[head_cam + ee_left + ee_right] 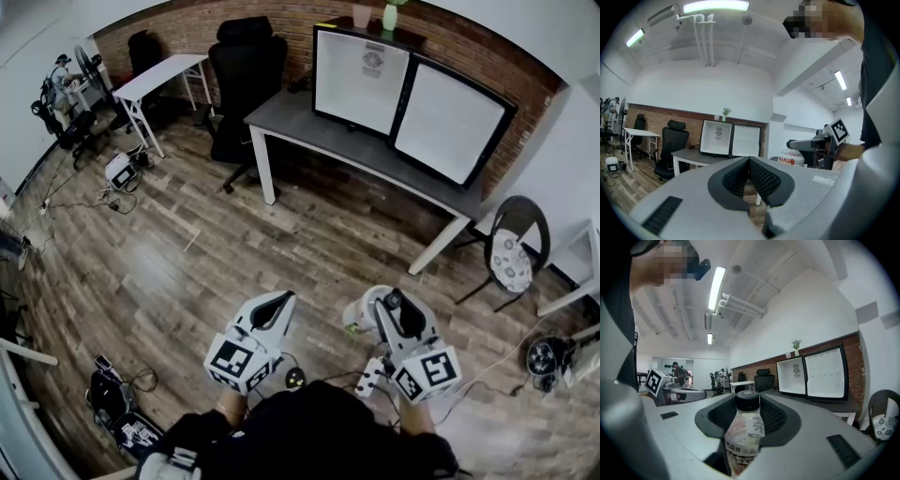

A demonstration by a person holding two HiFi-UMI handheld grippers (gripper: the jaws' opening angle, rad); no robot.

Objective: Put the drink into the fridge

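The drink, a clear bottle (746,430) with a black cap and printed label, stands upright between the jaws of my right gripper (748,404), which is shut on it. In the head view that gripper (380,302) and the bottle (359,314) hang at the lower right, above the wooden floor. My left gripper (281,302) hangs beside it at the lower middle. Its pads meet at the tips (749,160) with nothing between them. The small fridge (361,80) stands on the grey desk (309,127) ahead, with its white inside showing and its door (452,122) swung open to the right.
A black office chair (246,75) stands at the desk's left end, with a white table (159,80) further left. A round chair with a patterned cushion (511,251) stands right of the desk. Cables, a power strip (368,377) and gear lie on the floor.
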